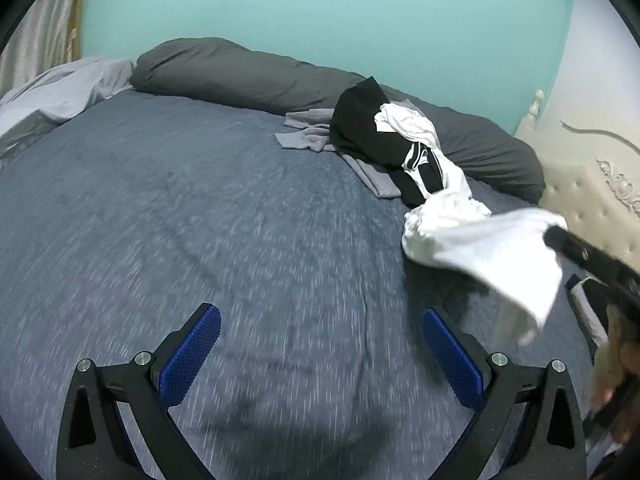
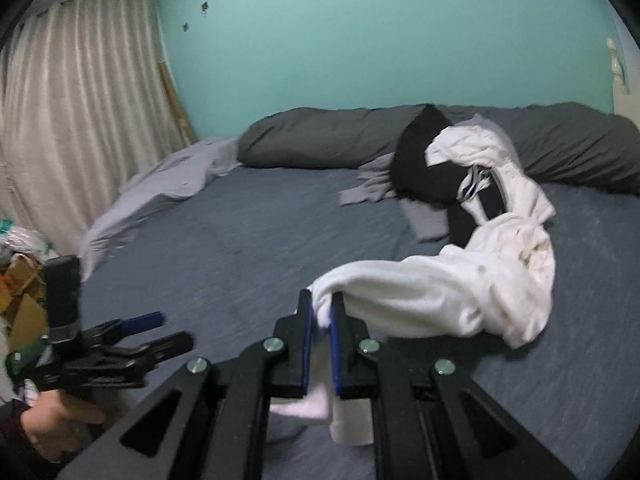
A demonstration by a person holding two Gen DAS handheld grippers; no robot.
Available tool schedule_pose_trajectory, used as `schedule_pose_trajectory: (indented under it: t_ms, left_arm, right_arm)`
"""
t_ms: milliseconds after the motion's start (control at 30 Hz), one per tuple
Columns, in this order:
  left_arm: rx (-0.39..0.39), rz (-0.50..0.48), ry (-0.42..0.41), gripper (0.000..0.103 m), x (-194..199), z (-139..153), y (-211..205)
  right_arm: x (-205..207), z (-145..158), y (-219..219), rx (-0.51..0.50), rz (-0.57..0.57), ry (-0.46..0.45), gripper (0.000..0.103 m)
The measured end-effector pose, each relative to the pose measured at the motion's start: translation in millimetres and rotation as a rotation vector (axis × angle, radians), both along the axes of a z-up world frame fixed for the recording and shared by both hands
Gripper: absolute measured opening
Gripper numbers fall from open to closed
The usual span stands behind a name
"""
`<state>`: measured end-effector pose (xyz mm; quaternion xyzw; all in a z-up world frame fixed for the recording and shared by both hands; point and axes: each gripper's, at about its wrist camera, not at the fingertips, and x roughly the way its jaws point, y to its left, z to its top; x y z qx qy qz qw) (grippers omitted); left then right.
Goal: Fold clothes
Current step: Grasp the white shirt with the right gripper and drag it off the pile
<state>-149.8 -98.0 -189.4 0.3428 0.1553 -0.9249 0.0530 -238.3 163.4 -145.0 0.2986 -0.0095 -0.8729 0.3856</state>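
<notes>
A white garment [image 2: 440, 292] stretches from the clothes pile toward me, lifted off the blue bed sheet [image 2: 248, 248]. My right gripper [image 2: 321, 312] is shut on its near edge, cloth bunched between the blue pads. In the left wrist view the same white garment [image 1: 480, 248] hangs at the right from the right gripper [image 1: 554, 234]. My left gripper [image 1: 320, 352] stands open low over the sheet [image 1: 200, 220], nothing between its blue pads [image 1: 188, 364]. The pile has a black garment [image 1: 368, 128], a white one [image 1: 404, 122] and grey pieces [image 1: 308, 132].
A long dark grey bolster [image 1: 240, 72] lies along the teal wall. A rumpled light grey sheet [image 2: 168, 184] hangs off the bed's left side by a curtain [image 2: 80, 112]. A cream tufted headboard [image 1: 592, 192] stands at right. Boxes and bags [image 2: 20, 272] sit on the left.
</notes>
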Motion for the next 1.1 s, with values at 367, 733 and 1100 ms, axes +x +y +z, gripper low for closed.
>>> schedule_pose_trajectory:
  t_ms: [367,733,1100]
  left_arm:
    - [0.063,0.029,0.019,0.103,47.6,-12.1,-11.1]
    - [0.092,0.002,-0.078,0.103,29.7,-59.3,0.3]
    - [0.084,-0.047,-0.078,0.103,8.1,-65.5,19.4]
  right_arm:
    - [64.7,-43.5,-8.0,0.079,0.030,-0.109,0.008]
    - [42.3,-95.4,37.8,-0.007,-0.154,-0.250,0.029]
    - [1.9,-135.3,91.4,-0.152,-0.312,-0.397,0.051]
